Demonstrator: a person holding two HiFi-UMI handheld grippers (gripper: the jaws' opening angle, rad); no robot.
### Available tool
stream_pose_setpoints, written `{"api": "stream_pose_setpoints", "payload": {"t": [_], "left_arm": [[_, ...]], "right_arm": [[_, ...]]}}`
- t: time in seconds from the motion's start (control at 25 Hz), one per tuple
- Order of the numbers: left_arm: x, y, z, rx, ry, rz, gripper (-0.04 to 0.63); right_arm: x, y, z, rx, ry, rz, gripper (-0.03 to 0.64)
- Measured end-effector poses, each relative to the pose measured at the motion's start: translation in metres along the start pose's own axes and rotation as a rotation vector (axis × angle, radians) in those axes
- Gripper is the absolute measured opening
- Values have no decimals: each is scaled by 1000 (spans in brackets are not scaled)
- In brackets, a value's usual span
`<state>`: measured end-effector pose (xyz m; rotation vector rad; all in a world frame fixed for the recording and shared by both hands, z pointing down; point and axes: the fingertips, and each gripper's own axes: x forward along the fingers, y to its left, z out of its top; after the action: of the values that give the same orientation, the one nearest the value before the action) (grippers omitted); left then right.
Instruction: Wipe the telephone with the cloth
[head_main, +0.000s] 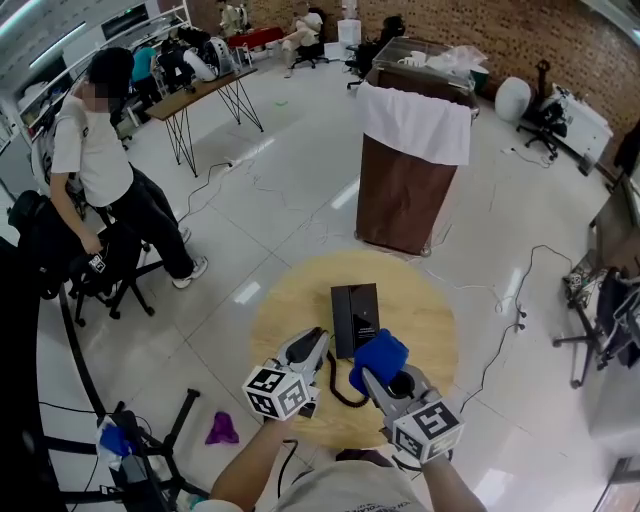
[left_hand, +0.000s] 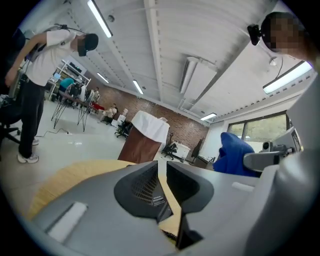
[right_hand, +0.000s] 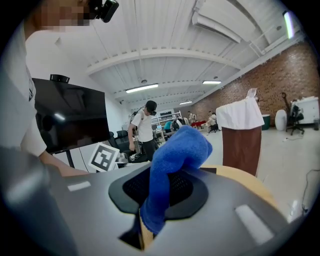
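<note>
A black telephone (head_main: 355, 318) lies on the round wooden table (head_main: 290, 300). Its coiled cord (head_main: 340, 393) curls toward me between the two grippers. My left gripper (head_main: 318, 342) hovers just left of the phone's near end. In the left gripper view its jaws (left_hand: 161, 172) stand a narrow slit apart, with bare table wood showing through. My right gripper (head_main: 378, 374) is shut on a blue cloth (head_main: 380, 357) at the phone's near right corner. The cloth (right_hand: 175, 160) bulges up out of that gripper's jaws (right_hand: 150, 212).
A tall brown bin with a white liner (head_main: 410, 170) stands beyond the table. A person (head_main: 110, 170) stands at the left by a chair. A purple rag (head_main: 222, 430) and cables lie on the floor near a tripod.
</note>
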<state>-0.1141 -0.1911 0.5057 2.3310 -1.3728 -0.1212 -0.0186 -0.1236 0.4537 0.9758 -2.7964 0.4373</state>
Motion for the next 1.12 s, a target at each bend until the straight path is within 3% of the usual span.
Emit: {"api": "stream_pose_setpoints", "payload": {"t": [0.24,0.64,1.12], "left_arm": [[-58,-57,26,100,-77,-24,2],[-144,-109,24,140,-121,-10,0],[-211,-149,2,153,-127,-25,0]], "right_arm": [[-12,30,-2,-67,-6,-39,60],[-42,87,-5,-152,-27,-79,60],[-84,143,-3,-225,-82,-118,58]]}}
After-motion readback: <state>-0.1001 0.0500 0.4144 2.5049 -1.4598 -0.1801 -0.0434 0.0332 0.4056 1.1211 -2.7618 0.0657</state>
